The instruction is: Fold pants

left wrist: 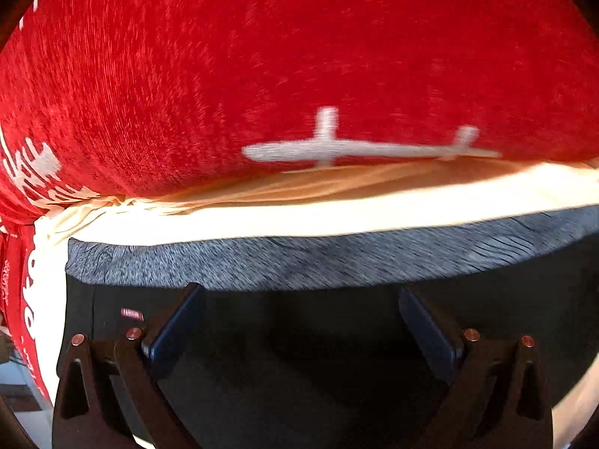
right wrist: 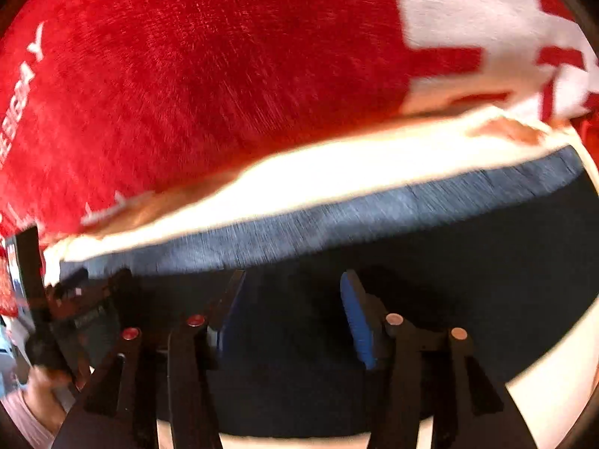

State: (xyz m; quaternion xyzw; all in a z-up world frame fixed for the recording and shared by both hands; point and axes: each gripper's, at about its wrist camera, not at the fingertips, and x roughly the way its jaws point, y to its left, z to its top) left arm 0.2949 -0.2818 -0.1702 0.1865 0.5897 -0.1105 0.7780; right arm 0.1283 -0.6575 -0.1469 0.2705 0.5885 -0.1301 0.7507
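- The biggest thing we see is a red blanket (left wrist: 262, 56) with white shapes on it. It fills the top of both pictures.
- Below the red blanket lies a pale sheet (left wrist: 299, 213), in a bright band across the middle of each picture.
- Next come the pants (left wrist: 299, 355). They are dark, almost black, and lie flat on the pale sheet in the lower half of both pictures.
- The pants have a grey waistband (left wrist: 318, 262). It runs from left to right across each picture, just above the jaws. So the long side of this fold goes left to right, and the rest of the pants runs down toward the bottom of the frame.
- Our left gripper (left wrist: 301, 314) hangs over the dark cloth. Its jaws stand wide apart, with nothing between them.
- Our right gripper (right wrist: 292, 307) hangs over the pants too. Its jaws are part way open and hold nothing.
- At the lower left of the right picture we see a hand (right wrist: 45, 393) holding the other gripper.
- We think both grippers are about equally near the waistband. For the next fold, each would take one side of the cloth.
- We cannot tell how many folds are done.
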